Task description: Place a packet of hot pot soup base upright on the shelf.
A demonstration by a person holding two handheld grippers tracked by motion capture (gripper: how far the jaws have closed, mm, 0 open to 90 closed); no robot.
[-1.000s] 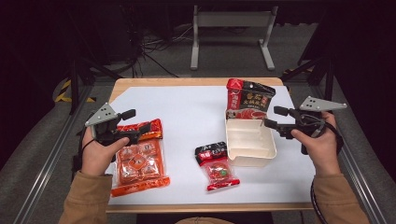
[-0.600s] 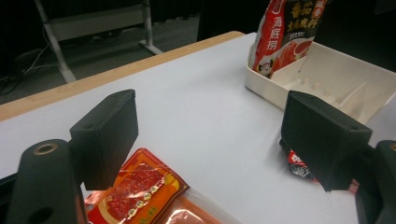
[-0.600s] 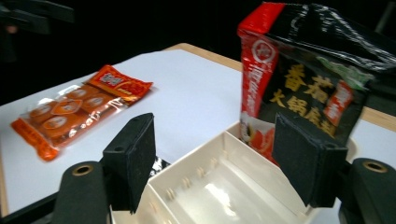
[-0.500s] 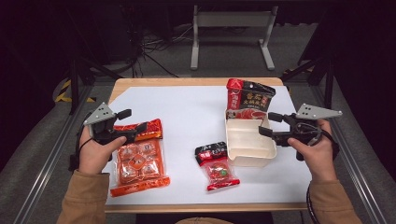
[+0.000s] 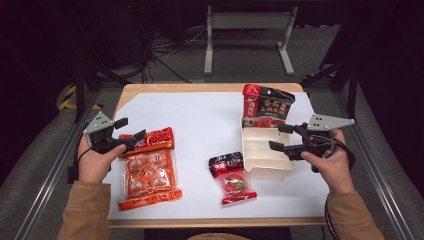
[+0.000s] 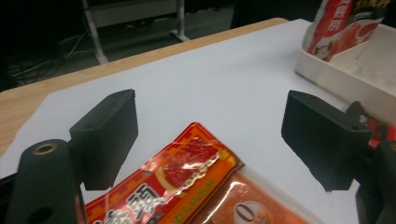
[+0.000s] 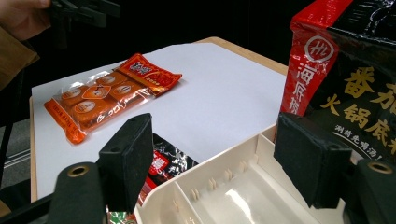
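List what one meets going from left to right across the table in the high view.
left gripper → orange snack pack → small red and black packet → white tray → right gripper

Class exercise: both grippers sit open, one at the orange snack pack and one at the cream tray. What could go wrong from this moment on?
1. The left gripper has its jaws open astride the top edge of the orange snack pack; the glossy film lies flat, so the jaws may slide off or only crumple it.
2. The right gripper is at the rim of the cream tray; a nudge could shift the tray and topple the red-and-black pouch standing at its far end.
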